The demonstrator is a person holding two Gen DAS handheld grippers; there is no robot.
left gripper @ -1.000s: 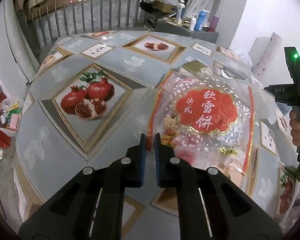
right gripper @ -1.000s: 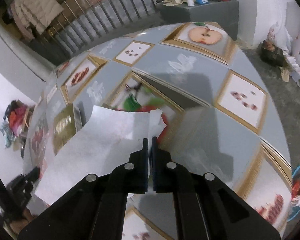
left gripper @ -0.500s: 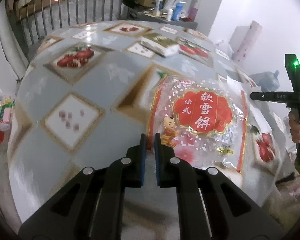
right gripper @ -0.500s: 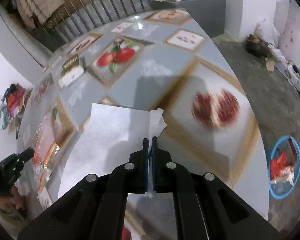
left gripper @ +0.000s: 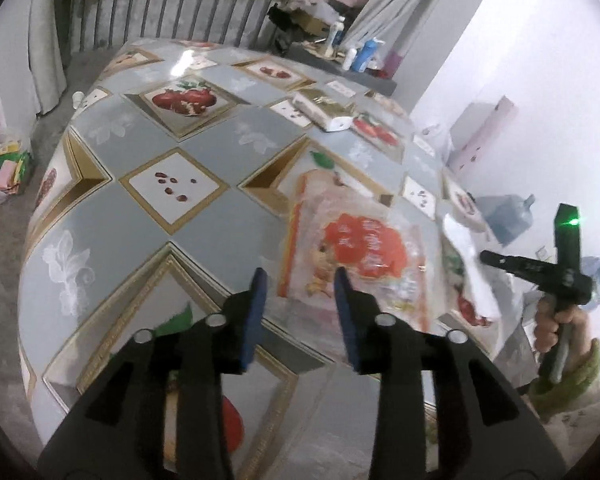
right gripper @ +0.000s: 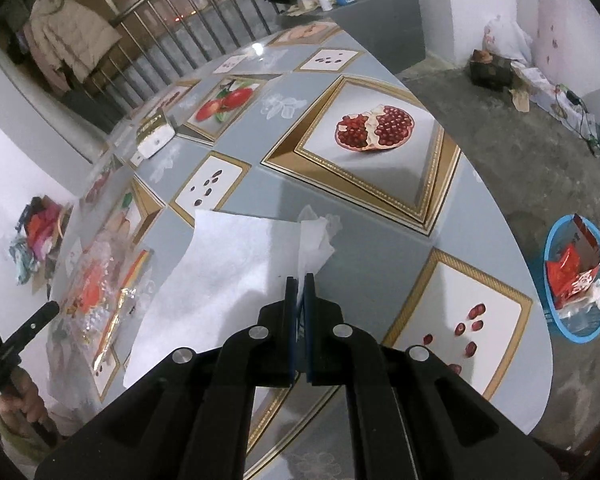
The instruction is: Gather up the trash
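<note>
Blurring snack bag, text unreadable

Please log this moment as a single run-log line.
left gripper: jaws just opened, empty | snack bag: on table | right gripper: shut on tissue

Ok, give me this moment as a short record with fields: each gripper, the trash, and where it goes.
left gripper: open, jaws just been opening, nothing pinched
right gripper: shut on white tissue
snack bag: lying flat on table, ahead of the left gripper
blue bin: on the floor beside the table, red wrappers inside
tissue pack: far side of the table
</note>
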